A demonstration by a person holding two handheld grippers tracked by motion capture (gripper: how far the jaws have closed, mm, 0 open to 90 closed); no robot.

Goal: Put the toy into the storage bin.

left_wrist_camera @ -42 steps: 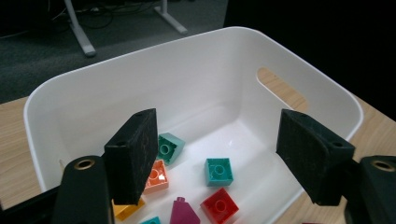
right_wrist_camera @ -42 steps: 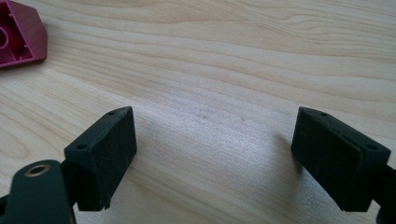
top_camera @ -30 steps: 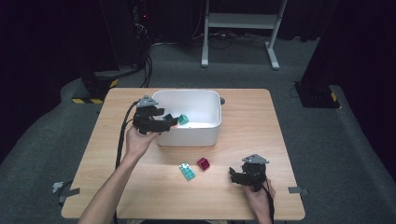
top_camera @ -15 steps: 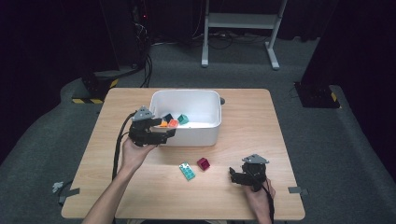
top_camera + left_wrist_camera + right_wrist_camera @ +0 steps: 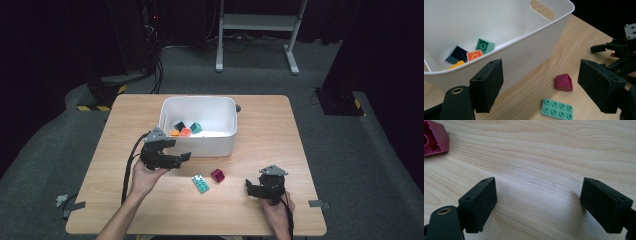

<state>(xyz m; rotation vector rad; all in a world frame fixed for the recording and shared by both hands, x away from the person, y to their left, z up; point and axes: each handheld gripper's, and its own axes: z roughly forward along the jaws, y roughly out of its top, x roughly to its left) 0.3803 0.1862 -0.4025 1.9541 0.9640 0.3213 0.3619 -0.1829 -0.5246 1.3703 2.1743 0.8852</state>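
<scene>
Since a second ago, the left gripper has drawn back out of the white bin toward the person and sunk lower; it now sits just outside the bin's near left wall, low over the wooden table. Its jaws have just been opening and now stand wide apart with nothing between them. An orange brick that was not visible in the bin a second ago now lies on its floor.

Inside the bin, near the left end of its floor, four bricks lie close together — a dark navy one, the orange brick, a yellow-orange one at the near wall, and a green brick a little to the right. In the left gripper view the same cluster shows over the bin's rim.

On the table in front of the bin lie two loose pieces: a teal flat plate with two rows of studs, and just to its right a magenta brick. The two are near each other but not touching. In the left gripper view both lie beyond the open jaws, the magenta brick above the teal flat plate.

The right gripper rests low at the near right of the table, well apart from the bin, and has kept its place. Its jaws are also spread wide over bare wood, gripping nothing — in its own view, the magenta brick shows its hollow underside at the top left corner.
</scene>
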